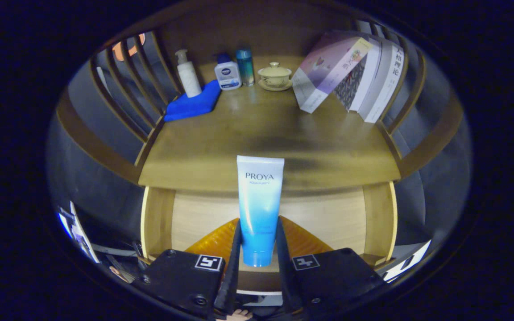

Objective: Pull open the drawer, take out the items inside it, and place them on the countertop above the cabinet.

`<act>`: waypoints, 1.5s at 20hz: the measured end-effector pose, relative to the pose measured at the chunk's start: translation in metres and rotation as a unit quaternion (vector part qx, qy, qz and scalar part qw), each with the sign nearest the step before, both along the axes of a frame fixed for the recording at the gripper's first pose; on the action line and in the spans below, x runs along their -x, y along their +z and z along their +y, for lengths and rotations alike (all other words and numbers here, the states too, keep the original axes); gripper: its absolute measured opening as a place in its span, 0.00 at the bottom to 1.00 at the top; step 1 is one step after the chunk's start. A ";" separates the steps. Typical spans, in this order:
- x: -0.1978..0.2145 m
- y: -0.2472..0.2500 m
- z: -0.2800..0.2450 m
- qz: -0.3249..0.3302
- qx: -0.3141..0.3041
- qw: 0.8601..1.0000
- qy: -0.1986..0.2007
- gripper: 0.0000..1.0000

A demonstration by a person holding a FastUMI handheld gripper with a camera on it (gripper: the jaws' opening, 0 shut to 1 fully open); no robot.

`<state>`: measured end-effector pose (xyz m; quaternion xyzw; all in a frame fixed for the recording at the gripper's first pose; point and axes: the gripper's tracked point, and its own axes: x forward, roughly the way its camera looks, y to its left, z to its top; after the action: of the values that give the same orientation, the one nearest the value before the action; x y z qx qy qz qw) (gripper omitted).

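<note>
Item: blue tube [259, 209], cap end down, pinched between my jaws, both fingers [234, 263] pressing its sides, raised above the open drawer [328, 218] and its orange item [214, 243]. Bare front of the bench [221, 147] ahead, my likely drop spot.

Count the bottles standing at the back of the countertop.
3: a white pump bottle on the blue cloth, a white blue-capped bottle beside it, and a teal bottle next to the lidded cup.
</note>
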<state>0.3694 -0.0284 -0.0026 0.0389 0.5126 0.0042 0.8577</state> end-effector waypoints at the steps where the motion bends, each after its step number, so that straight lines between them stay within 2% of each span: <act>1: -0.012 0.005 0.000 -0.002 0.003 1.000 -0.003 0.43; 5: -0.051 0.010 0.001 -0.004 0.005 1.000 -0.009 0.43; 10: -0.086 -0.009 -0.011 0.012 0.014 1.000 -0.016 0.43; 17: -0.103 -0.034 -0.017 0.038 0.010 0.999 -0.021 0.43; 21: -0.105 -0.034 -0.020 0.031 0.011 0.999 -0.022 0.43; 27: -0.105 -0.036 -0.019 0.016 0.009 0.999 -0.033 0.52; 30: -0.105 -0.022 -0.020 -0.010 0.016 0.999 -0.033 0.61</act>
<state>0.4740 -0.0485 -0.0242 0.0425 0.5027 -0.0322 0.8628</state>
